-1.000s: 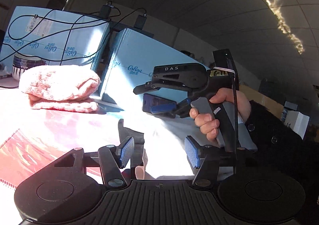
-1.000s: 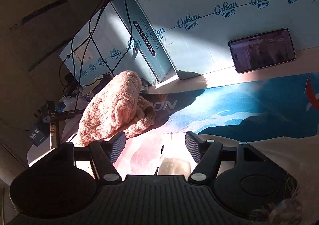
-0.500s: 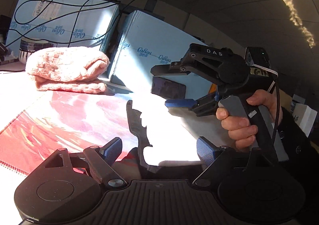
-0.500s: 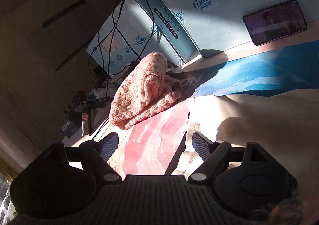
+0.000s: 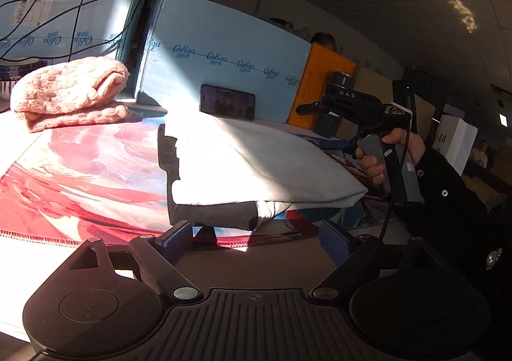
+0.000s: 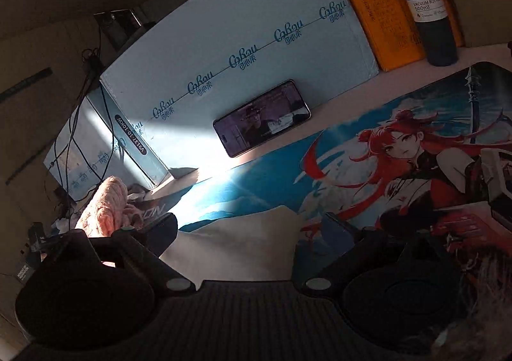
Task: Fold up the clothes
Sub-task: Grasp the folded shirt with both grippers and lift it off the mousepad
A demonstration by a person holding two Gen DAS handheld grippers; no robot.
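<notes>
A folded white garment [image 5: 256, 165] with a dark layer under it lies on the printed desk mat [image 5: 80, 175]. My left gripper [image 5: 252, 237] is open and empty, just in front of the garment's near edge. The right gripper, held in a hand [image 5: 377, 140], is seen in the left wrist view at the garment's right side. In the right wrist view my right gripper [image 6: 256, 229] is open, with a corner of the white garment [image 6: 236, 249] between its spread fingers, not clamped. A folded pink knit sweater [image 5: 70, 92] lies at the mat's far left; it also shows in the right wrist view [image 6: 105, 210].
Light blue cartons [image 5: 220, 69] stand along the back, with a phone [image 5: 228, 101] leaning on one and cables across them. An orange box [image 6: 380, 2] and a dark vacuum bottle [image 6: 425, 9] stand at the back right. The mat's front edge [image 5: 224, 244] lies near my left fingers.
Both grippers have drawn back from the white garment, which has dropped flat into a folded stack. The right gripper has swung to the garment's right side, and its view turned right.
</notes>
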